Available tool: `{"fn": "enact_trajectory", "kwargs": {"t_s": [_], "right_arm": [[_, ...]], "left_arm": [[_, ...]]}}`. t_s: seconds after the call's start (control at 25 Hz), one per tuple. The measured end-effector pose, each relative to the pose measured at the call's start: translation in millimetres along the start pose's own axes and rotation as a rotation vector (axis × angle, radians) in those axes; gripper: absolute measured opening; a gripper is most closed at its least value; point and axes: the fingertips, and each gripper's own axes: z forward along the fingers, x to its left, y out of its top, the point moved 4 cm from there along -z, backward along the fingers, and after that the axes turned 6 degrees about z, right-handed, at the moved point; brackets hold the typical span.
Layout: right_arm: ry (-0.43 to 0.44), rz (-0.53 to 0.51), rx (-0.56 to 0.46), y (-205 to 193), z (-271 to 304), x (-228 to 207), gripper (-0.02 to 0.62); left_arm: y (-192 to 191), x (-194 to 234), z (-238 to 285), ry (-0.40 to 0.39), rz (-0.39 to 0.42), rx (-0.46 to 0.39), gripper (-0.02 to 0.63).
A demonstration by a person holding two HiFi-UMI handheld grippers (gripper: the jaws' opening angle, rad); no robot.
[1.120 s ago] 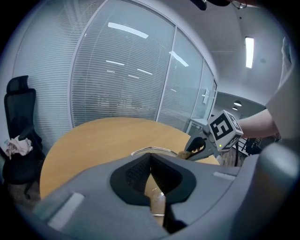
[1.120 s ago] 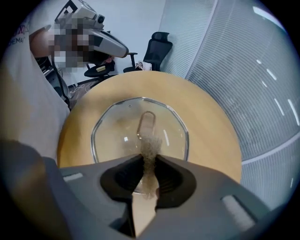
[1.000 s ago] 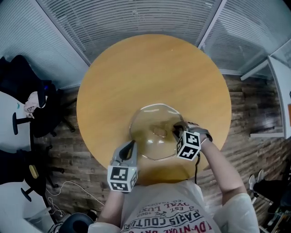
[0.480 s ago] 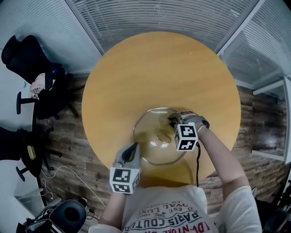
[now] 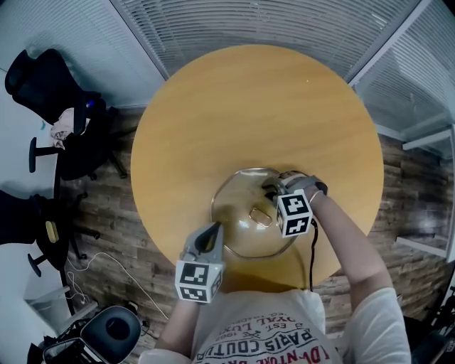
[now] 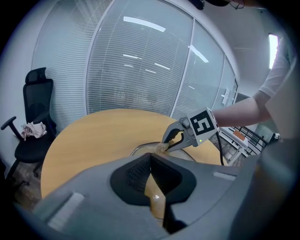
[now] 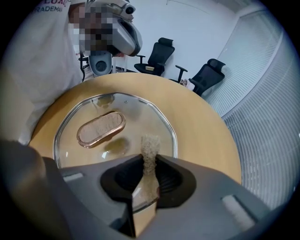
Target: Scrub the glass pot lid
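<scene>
The glass pot lid (image 5: pixel 238 199) lies flat on the round wooden table (image 5: pixel 256 106), near its front edge, with an oval copper-rimmed handle (image 5: pixel 261 215) on top. My right gripper (image 5: pixel 272 190) is over the lid's far right part, shut on a strip of tan scrub pad (image 7: pixel 150 147) whose tip points down at the glass (image 7: pixel 136 112) beside the handle (image 7: pixel 101 129). My left gripper (image 5: pixel 213 229) is at the lid's near left rim, jaws closed with the glass edge (image 6: pixel 140 149) between them. The left gripper view shows the right gripper (image 6: pixel 169 139) touching the pad (image 6: pixel 161 148) to the lid.
Black office chairs (image 5: pixel 43 85) stand left of the table on the wood floor, and two more (image 7: pixel 159 51) show behind it. Blinds on glass walls (image 5: pixel 234 21) close the far side. The person's torso (image 5: pixel 256 334) is against the table's near edge.
The right gripper with the pad has shifted slightly over the lid's right side. The left gripper stays at the near rim. The head view has swung a little.
</scene>
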Motion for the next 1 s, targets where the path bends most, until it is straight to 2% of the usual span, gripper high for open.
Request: {"fn": "enact_trajectory", "kwargs": {"t_s": [0.16,0.36,1.0], "right_arm": [[0.012,-0.060,0.024,0,1,7,0.075],[-0.020,-0.114,0.059,1,1,13,0.075],[-0.036,-0.097,0.082,-8,-9,34,0.075]], "left_arm": [[5,-2,3,-0.016,0.014,-0.009,0.006],[15,-6,0,-0.047,0.009,-0.025,0.008],[19,-7,1,-0.074,0.020,-0.031,0.006]]}}
